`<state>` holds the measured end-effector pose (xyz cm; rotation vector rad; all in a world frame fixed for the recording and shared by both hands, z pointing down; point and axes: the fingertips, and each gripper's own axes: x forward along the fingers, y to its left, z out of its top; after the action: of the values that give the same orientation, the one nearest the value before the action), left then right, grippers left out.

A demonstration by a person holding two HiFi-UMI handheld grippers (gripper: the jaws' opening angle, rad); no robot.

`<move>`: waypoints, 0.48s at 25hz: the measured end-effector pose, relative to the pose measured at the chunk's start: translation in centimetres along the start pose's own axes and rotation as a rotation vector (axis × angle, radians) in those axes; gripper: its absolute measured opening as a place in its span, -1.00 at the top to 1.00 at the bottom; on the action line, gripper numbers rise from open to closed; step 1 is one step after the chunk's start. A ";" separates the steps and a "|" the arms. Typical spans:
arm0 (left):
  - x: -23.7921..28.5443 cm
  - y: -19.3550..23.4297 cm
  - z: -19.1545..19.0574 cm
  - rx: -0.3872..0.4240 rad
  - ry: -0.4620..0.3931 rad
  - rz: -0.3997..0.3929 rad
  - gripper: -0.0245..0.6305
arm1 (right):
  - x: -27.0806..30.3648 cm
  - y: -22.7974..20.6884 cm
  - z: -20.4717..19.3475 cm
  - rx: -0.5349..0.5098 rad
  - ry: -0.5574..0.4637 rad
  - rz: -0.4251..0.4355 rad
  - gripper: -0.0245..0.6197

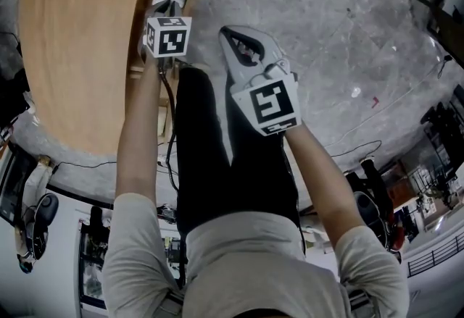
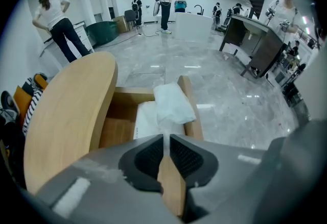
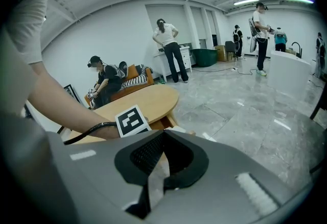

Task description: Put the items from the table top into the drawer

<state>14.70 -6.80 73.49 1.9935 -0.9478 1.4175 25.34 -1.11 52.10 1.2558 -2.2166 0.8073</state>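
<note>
- The left gripper [image 2: 164,137] stands with its jaws narrow, pinching a thin tail of a soft white packet [image 2: 172,105]. The grip is on the edge only, which probably lets the rest of the packet hang free and go down first.
- This gripper points steeply down over the open drawer [image 2: 190,103]. That suits lowering the packet in rather than dropping it from above.
- The packet hangs just beyond the jaw tips, over the inside of the drawer and close to its right wall. Whether it already rests on that wall or on what lies below, I cannot tell.
- The right gripper [image 3: 164,132] has its jaws together with nothing between them. It is held off to the side, above the floor [image 3: 245,116], likely to keep out of the way.
- The drawer is pulled out from under the oval wooden table top [image 2: 66,116], so its inside is open from above.
- A flat white item [image 2: 145,122] already lies on the drawer bottom, under the packet.
- On the part of the table top that shows, I see no other item.
</note>
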 end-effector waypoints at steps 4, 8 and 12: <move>-1.2 0.1 0.1 -0.036 -0.013 0.001 0.75 | -0.2 0.5 0.2 -0.006 0.003 0.007 0.90; -4.9 0.1 1.5 -0.089 -0.085 -0.005 0.75 | -0.2 1.0 0.8 -0.030 -0.009 0.012 0.90; -11.9 0.6 3.1 -0.200 -0.235 0.009 0.83 | -0.7 2.1 2.9 -0.029 -0.046 -0.001 0.90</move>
<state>13.53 -6.54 61.27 2.0342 -1.1521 1.0618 23.49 -1.78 49.05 1.2737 -2.2554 0.7509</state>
